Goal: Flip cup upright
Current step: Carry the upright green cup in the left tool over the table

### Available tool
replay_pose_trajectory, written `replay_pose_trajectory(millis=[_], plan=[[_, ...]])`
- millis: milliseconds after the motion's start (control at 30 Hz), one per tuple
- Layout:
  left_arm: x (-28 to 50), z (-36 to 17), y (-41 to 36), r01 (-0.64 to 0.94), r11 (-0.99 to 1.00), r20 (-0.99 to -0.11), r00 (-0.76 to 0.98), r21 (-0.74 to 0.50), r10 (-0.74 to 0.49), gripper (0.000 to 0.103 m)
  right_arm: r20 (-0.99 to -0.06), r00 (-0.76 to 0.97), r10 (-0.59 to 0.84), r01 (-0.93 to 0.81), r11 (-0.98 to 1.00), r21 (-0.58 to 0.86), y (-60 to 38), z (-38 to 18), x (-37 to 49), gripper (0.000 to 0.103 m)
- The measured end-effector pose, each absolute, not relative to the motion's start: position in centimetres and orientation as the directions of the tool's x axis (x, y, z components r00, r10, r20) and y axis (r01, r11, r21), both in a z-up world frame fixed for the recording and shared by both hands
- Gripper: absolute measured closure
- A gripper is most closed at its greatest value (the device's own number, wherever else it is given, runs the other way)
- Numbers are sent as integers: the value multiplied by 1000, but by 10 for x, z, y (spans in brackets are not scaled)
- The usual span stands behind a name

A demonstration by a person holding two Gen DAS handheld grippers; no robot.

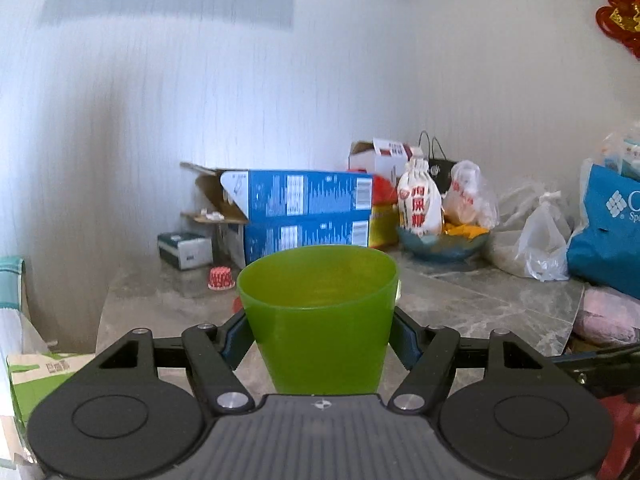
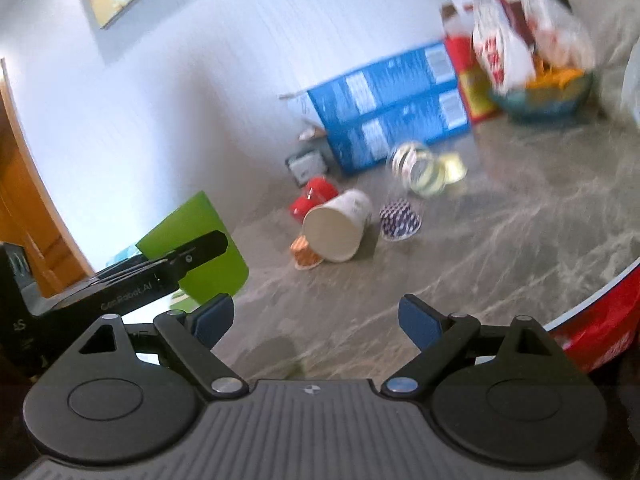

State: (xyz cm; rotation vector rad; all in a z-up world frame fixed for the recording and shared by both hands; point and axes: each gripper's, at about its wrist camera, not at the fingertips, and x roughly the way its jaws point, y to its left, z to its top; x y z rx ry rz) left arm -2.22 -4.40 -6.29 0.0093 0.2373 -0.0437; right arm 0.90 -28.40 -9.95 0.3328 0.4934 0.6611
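My left gripper (image 1: 320,336) is shut on a green plastic cup (image 1: 320,316), holding it upright with the mouth up, above the grey marble table (image 1: 460,300). In the right wrist view the green cup (image 2: 208,260) sits at the left with the left gripper's finger across it. My right gripper (image 2: 316,320) is open and empty over the table. A white paper cup (image 2: 338,228) lies on its side, mouth toward me, next to a red cup (image 2: 314,198) also lying down.
Blue boxes (image 1: 304,208) stand at the back wall. A glass jar (image 2: 420,166) lies on its side with a yellow lid. Small cupcake liners (image 2: 400,220) sit near the white cup. A bowl (image 1: 444,240), plastic bags (image 1: 544,240) and a blue bag (image 1: 608,232) crowd the right side.
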Motion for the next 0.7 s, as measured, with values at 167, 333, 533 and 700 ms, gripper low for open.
replay_pose_trajectory(millis=[167, 333, 533, 700], plan=[[-19, -79, -52, 6, 1000, -204, 979, 20, -2, 30, -240, 748, 619, -490, 759, 429, -289, -110, -9, 1], [-13, -91, -55, -24, 1000, -239, 971, 10, 26, 30, -211, 759, 616, -491, 754, 436, -299, -119, -23, 1], [-19, -96, -56, -29, 999, -206, 978, 29, 34, 30, -220, 771, 597, -465, 765, 447, -305, -129, -31, 1], [-21, -101, -57, -37, 998, -201, 978, 48, 46, 30, -226, 765, 602, -463, 760, 456, -308, -138, -38, 1]])
